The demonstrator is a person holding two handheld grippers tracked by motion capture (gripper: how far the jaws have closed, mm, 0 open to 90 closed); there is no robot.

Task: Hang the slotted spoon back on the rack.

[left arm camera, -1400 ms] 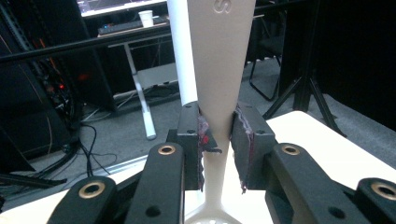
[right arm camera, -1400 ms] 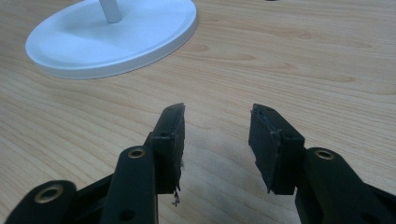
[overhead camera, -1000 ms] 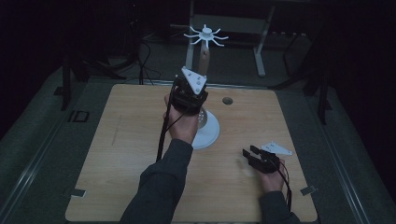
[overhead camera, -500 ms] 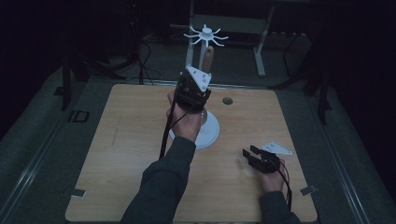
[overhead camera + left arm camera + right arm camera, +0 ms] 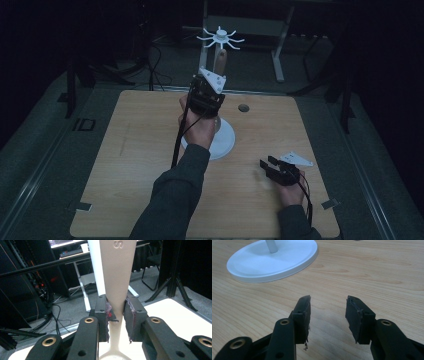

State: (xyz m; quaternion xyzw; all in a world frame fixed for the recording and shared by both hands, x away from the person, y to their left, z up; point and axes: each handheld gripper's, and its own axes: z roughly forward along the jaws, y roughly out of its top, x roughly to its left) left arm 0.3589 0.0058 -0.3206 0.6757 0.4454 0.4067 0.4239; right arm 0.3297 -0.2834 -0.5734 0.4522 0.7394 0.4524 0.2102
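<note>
A white stand rises from the wooden table [image 5: 125,165], with a round base [image 5: 226,144], a thin pole [image 5: 96,265] and a spoked hub [image 5: 220,37] on top. My left gripper [image 5: 215,77] is lifted beside the pole, below the hub. It is shut on the narrow neck of a cream, tapered utensil handle [image 5: 117,277], and both pads press on it. That handle [image 5: 220,59] points up toward the hub. My right gripper [image 5: 267,165] rests low on the table to the right of the base, open, with nothing between its fingers [image 5: 303,312].
A small dark round spot [image 5: 243,107] marks the table behind the stand. Desk legs, cables and dark tripod stands crowd the floor beyond the far edge. The white base [image 5: 272,260] lies just ahead and left of the right gripper.
My left hand has edged slightly upward and away with the handle in its grip. The right hand has stayed put.
</note>
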